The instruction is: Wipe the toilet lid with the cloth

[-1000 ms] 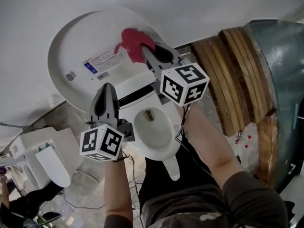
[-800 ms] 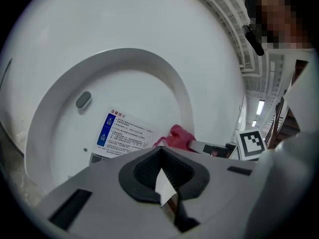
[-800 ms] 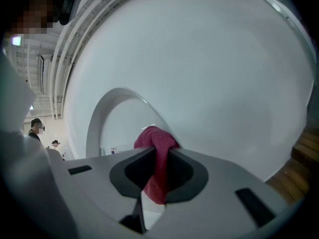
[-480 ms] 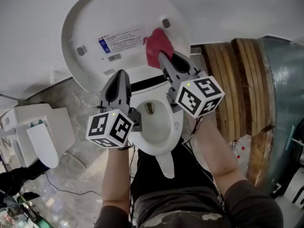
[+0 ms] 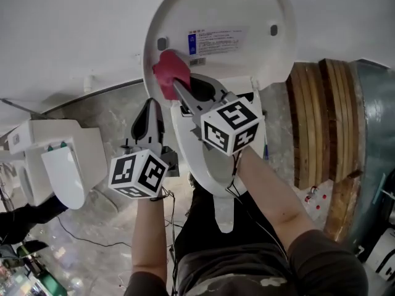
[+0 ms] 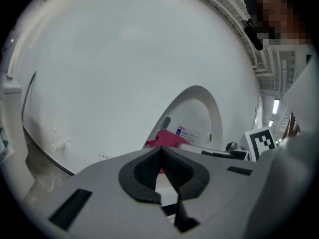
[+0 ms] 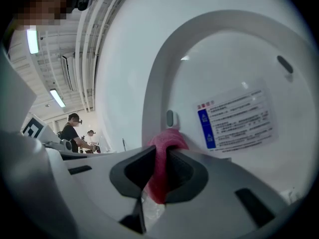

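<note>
Right gripper (image 5: 179, 90), centre of the head view: jaws clamped on the red cloth (image 5: 166, 73), a fold of it pinched between the pads. The cloth lies against the lower left edge of the raised toilet lid (image 5: 234, 5), left of and below the printed label (image 5: 216, 41). Left gripper (image 5: 151, 105), just lower left of the cloth: jaws fully together, nothing between them

Grey left gripper (image 5: 152, 105) and right gripper (image 5: 178, 86), black-lined jaws, black-and-white marker cubes (image 5: 137, 173), dark short sleeves (image 5: 321, 251)
</note>
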A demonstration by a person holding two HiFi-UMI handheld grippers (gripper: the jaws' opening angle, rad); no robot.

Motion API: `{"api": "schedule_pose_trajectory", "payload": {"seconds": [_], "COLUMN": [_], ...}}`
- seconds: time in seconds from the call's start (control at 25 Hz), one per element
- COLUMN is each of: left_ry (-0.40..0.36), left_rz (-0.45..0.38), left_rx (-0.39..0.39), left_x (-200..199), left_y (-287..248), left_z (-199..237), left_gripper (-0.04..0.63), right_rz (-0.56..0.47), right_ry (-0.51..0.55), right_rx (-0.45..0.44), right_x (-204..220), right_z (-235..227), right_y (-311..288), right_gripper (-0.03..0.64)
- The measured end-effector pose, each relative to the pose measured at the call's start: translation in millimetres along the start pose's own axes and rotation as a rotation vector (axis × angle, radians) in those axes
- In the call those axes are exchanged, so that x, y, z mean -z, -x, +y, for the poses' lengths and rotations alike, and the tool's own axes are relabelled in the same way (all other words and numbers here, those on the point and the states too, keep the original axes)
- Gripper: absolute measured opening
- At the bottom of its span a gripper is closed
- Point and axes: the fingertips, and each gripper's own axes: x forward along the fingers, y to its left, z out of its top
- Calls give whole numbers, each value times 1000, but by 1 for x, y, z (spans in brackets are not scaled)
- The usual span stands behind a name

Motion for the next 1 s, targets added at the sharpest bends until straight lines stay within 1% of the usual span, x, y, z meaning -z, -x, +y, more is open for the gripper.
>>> {"api": "schedule_pose_trajectory", "payload": {"seconds": [0.08, 0.16, 0.32, 0.44, 0.68, 1.0], "left_ry": [-2, -6, -14, -18, -14, -17], "left_rz": [18, 36, 51, 59, 69, 89], "left_rx": [5, 14, 32, 45, 77, 123], "left_x": [4, 10, 13, 16, 23, 46], "left_y": [5, 7, 5, 1, -16, -54], "left_z": [12, 20, 29, 24, -10, -81], "left_gripper": [6, 6, 6, 6, 6, 6], "right_rz": [2, -5, -31, -39, -60, -102], "right_ry": [2, 1, -27, -46, -64, -98], "right_rx": [-1, 19, 76, 120, 198, 305], "right_x": [4, 7, 7, 7, -2, -21], "right_z": [8, 7, -9, -27, -70, -151], "right_y": [-16, -26, -28, -16, 25, 102], "right_gripper": [49, 49, 49, 49, 49, 49]}}
